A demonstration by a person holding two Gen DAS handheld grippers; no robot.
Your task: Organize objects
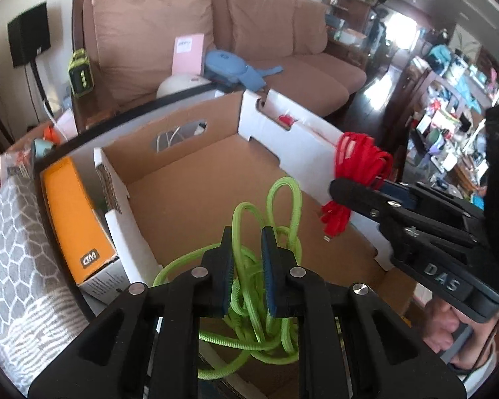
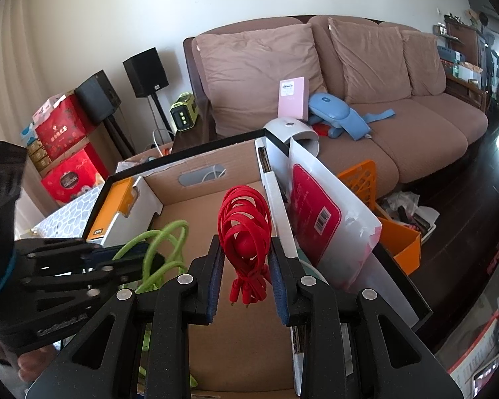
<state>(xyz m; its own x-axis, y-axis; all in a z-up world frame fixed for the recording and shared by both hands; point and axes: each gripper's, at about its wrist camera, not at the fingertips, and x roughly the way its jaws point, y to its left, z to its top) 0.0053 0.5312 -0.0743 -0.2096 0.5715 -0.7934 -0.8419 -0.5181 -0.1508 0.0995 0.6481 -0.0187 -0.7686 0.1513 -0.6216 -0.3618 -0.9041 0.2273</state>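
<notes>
A coil of bright green braided cable (image 1: 284, 196) sits between the blue pads of my left gripper (image 1: 248, 232), which is shut on it. Its loops stick up past the fingertips and the rest hangs down over the open cardboard box (image 1: 189, 179). To the right, my right gripper (image 1: 356, 183) is shut on a bundle of red cable (image 1: 359, 156) above the box's right wall. In the right wrist view the red cable (image 2: 244, 219) hangs between the pads of my right gripper (image 2: 246, 242), plugs dangling. My left gripper (image 2: 149, 254) and the green cable (image 2: 169, 232) lie to its left over the cardboard box (image 2: 196, 212).
An orange carton (image 1: 73, 219) and a grey patterned box (image 1: 13, 249) stand left of the cardboard box. A white bag with a red label (image 2: 316, 209) leans on its right wall, with an orange basket (image 2: 392, 226) beyond. A brown sofa (image 2: 382, 106) runs behind. A hand (image 1: 445, 329) holds the right gripper.
</notes>
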